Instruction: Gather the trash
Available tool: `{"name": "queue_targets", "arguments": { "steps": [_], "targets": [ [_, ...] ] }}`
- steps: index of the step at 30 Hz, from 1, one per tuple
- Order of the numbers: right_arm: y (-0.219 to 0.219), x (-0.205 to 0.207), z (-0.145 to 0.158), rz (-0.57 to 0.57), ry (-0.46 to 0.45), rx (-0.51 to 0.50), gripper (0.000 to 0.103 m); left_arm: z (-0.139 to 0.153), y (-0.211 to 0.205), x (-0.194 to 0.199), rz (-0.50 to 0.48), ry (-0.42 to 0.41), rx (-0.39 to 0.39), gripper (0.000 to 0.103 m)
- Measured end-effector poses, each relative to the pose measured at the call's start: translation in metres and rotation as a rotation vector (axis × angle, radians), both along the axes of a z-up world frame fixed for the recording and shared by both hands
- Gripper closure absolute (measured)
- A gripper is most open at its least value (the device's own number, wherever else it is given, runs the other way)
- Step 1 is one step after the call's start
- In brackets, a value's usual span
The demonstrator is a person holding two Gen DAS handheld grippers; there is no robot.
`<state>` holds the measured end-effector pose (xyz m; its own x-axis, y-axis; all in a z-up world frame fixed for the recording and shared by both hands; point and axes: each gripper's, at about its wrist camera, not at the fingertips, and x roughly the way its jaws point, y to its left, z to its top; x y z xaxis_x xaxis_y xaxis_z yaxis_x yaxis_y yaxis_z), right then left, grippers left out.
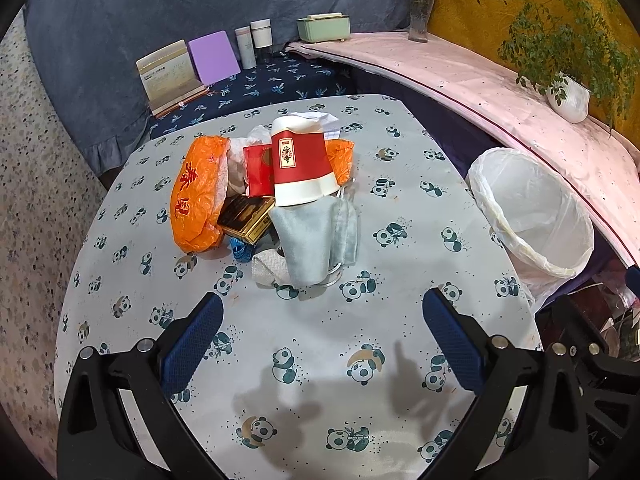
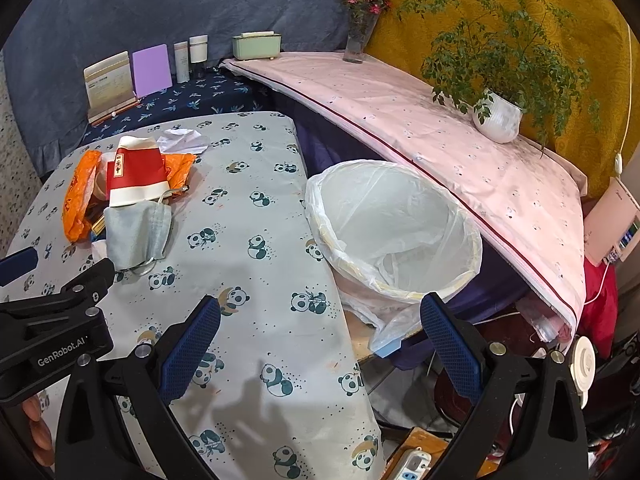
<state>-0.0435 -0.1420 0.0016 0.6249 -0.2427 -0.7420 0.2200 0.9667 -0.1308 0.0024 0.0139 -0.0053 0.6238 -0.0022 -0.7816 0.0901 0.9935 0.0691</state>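
A heap of trash lies on the panda-print table (image 1: pixel 320 360): a red and white paper cup (image 1: pixel 302 160) on its side, an orange plastic bag (image 1: pixel 196 196), a red packet (image 1: pixel 258 168), a dark gold box (image 1: pixel 246 218), a grey face mask (image 1: pixel 316 236) and crumpled white paper (image 1: pixel 316 116). The cup (image 2: pixel 136 178) and mask (image 2: pixel 138 236) also show in the right wrist view. A white-lined bin (image 1: pixel 532 216) stands off the table's right edge, also in the right wrist view (image 2: pixel 396 232). My left gripper (image 1: pixel 322 320) is open and empty, near the heap. My right gripper (image 2: pixel 320 320) is open and empty, over the table edge by the bin.
A pink-covered ledge (image 2: pixel 460 140) runs behind the bin with a potted plant (image 2: pixel 498 116) and a flower vase (image 2: pixel 360 36). Cards, bottles and a green box (image 1: pixel 324 28) stand on a dark blue surface behind the table. A power strip (image 2: pixel 412 464) and cables lie on the floor.
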Motion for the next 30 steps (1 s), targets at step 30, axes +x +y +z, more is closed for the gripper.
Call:
{"name": "queue_targets", "arguments": {
  "steps": [30],
  "targets": [
    [-0.0033, -0.0008, 0.0013, -0.006, -0.003, 0.000, 0.007, 0.0009, -0.0022, -0.0018, -0.022, -0.017, 0.015, 0.008]
  ]
}}
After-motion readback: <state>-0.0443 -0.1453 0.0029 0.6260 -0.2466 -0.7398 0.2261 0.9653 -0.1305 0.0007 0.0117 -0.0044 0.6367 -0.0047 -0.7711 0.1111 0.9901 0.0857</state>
